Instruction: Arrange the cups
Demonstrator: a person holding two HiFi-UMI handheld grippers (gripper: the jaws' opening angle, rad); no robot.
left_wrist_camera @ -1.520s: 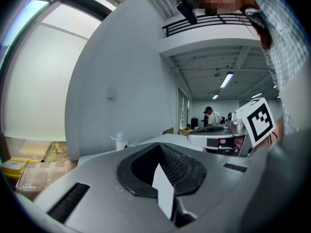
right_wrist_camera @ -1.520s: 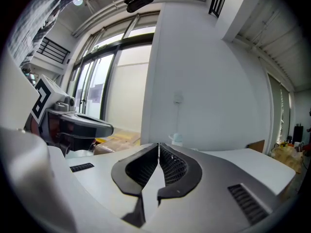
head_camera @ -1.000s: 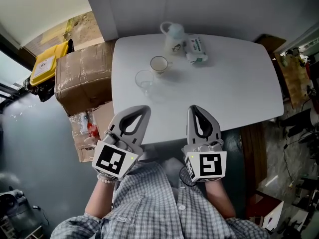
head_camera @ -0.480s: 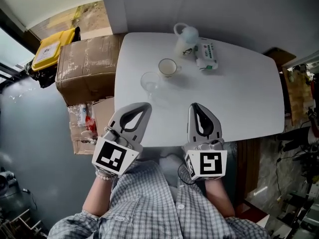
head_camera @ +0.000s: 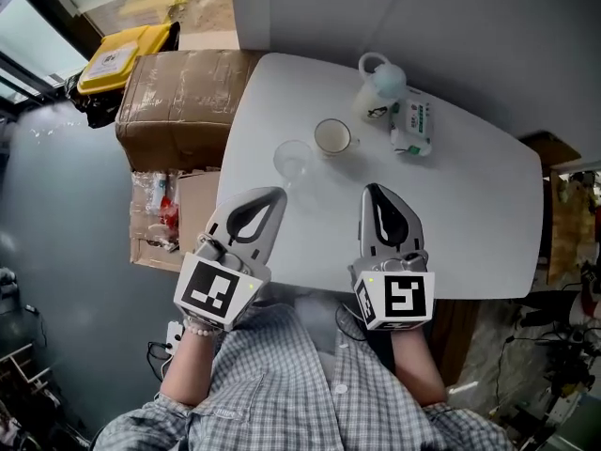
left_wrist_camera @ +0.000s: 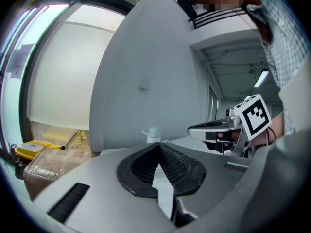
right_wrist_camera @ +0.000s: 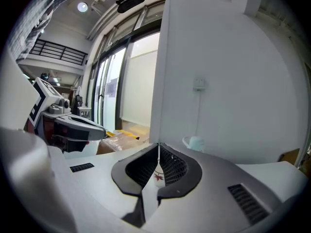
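On the white table (head_camera: 470,214) stand a clear glass cup (head_camera: 293,160) and, just right of it, a white ceramic cup (head_camera: 332,137). A white jug with a pale blue lid (head_camera: 379,88) stands farther back. My left gripper (head_camera: 274,194) is shut and empty, its tips a short way in front of the glass cup. My right gripper (head_camera: 374,190) is also shut and empty, over the table's near part. In the right gripper view the shut tips (right_wrist_camera: 158,144) frame the white cup (right_wrist_camera: 157,175), with the jug (right_wrist_camera: 195,142) behind. The left gripper view shows the jug (left_wrist_camera: 153,133) beyond its shut tips (left_wrist_camera: 158,143).
A wrapped tissue packet (head_camera: 413,127) lies right of the jug. Against the table's left side stands a taped cardboard box (head_camera: 178,106) with a yellow item (head_camera: 122,54) behind it. Smaller boxes with bottles (head_camera: 164,219) sit on the floor. A grey wall rises behind the table.
The head view has swung, so the table and cups sit farther right and lower in it. Both grippers stay shut and hold nearly the same places.
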